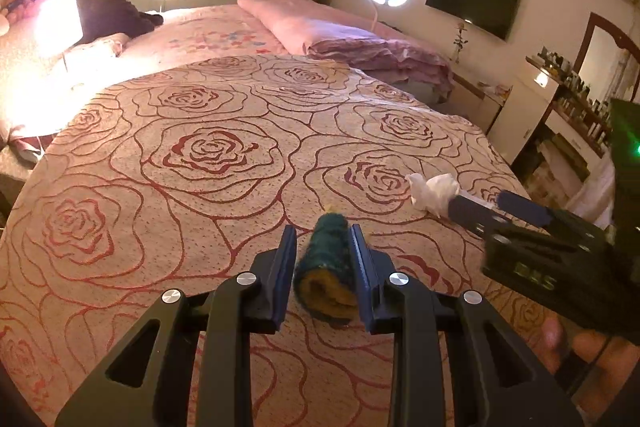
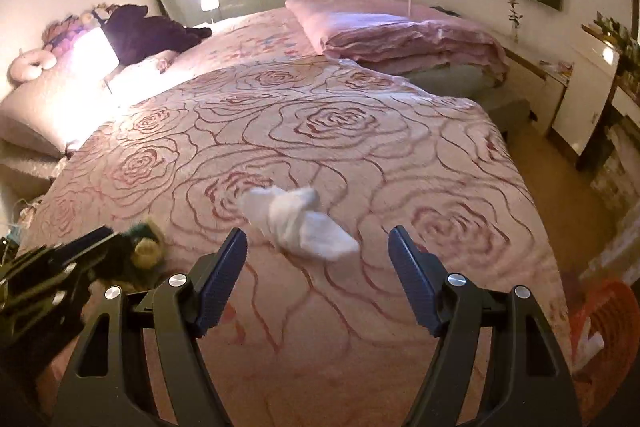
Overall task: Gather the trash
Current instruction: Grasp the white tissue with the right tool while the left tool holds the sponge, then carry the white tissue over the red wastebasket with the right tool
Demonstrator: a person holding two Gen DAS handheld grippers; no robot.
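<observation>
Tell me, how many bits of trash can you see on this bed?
2. A white crumpled tissue lies on the rose bedspread ahead of the open right gripper; a green-and-yellow roll is clamped in the left gripper. Others may be hidden.

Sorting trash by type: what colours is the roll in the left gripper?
The roll is dark teal outside, yellow at the end; clearest in the left wrist view.

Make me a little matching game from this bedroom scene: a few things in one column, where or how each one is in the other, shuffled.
Things:
1. rolled teal and yellow sponge
2. crumpled white tissue
3. folded pink quilt
4. right gripper

States:
A. jaws wide open, nothing held
B. stacked at the bed's far side
C. clamped in the left gripper
D. lying loose on the rose-patterned bedspread

Pairs: 1-C, 2-D, 3-B, 4-A
</observation>
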